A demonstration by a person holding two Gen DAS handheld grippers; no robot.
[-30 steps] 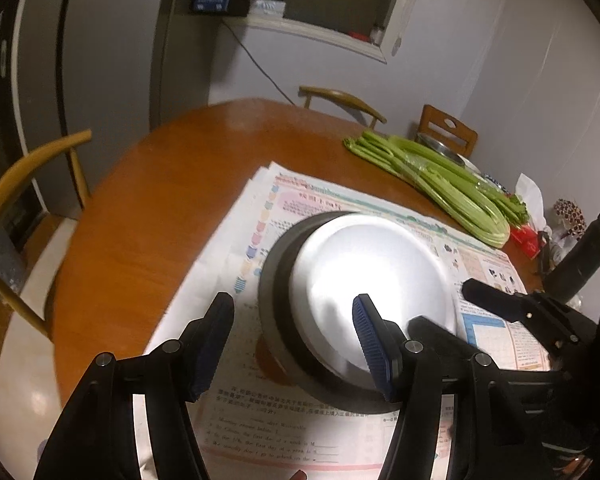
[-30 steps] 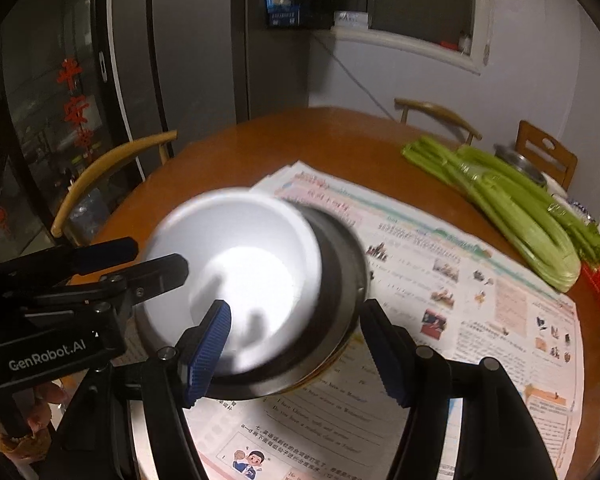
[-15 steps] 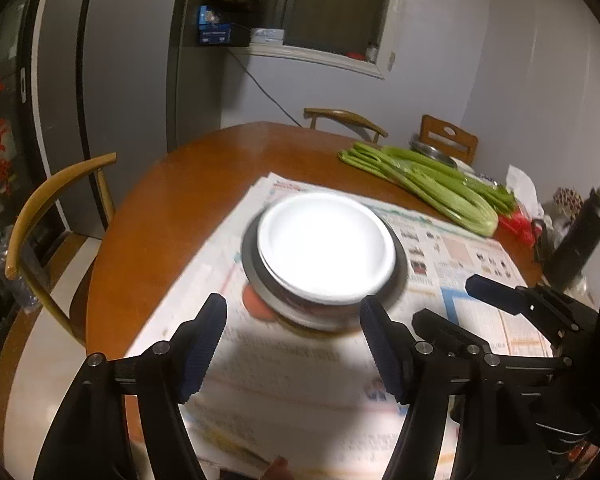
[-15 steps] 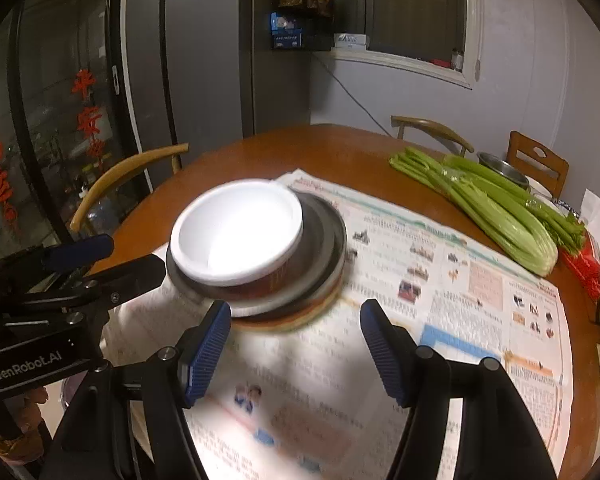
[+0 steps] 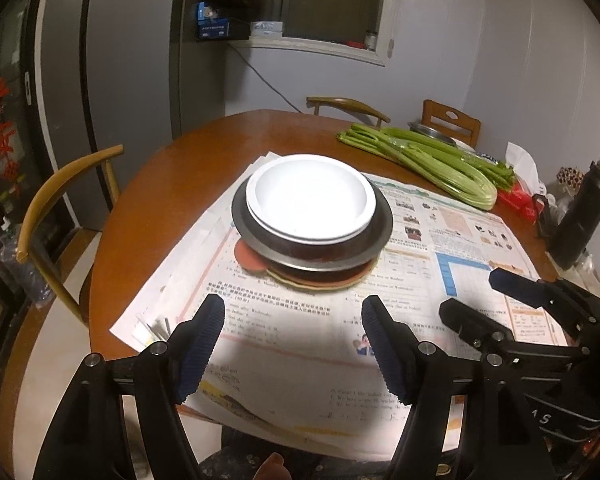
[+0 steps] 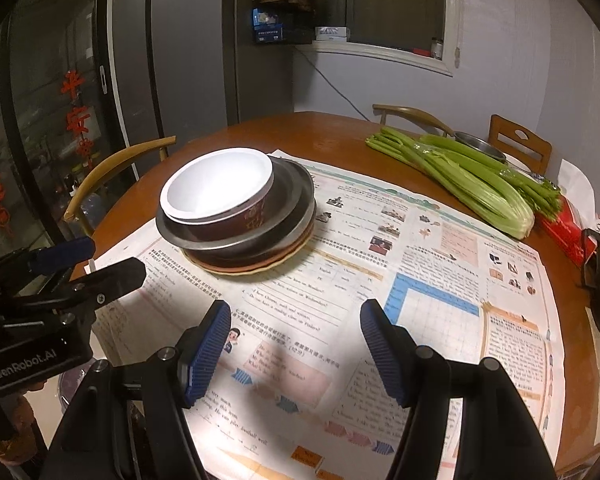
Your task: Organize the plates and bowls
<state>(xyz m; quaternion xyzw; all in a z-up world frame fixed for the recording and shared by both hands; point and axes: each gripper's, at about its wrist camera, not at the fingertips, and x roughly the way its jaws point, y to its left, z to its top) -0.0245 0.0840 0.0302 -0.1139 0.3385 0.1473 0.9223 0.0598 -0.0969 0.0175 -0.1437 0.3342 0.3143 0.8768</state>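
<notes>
2 grippers have pulled back from the stack of dishes, which now sits well ahead of your fingertips instead of between them as it did a second ago. Your left gripper [image 5: 292, 340] has just been opening; its jaws stand wide with only newspaper [image 5: 452, 236] showing between them. Your right gripper [image 6: 296, 344] also stands apart and holds nothing. That reads as a release: the stack looks finished, unless more dishes wait out of view.

Ahead of both finger pairs, the white bowl [image 5: 310, 198] with its dark red wall sits empty inside the metal dish [image 5: 380, 232], which rests on an orange plate [image 6: 256, 268]. 1 more metal bowl [image 6: 480, 146] lies far beyond your right fingers, behind the celery [image 6: 468, 180]; its contents can't be seen.
</notes>
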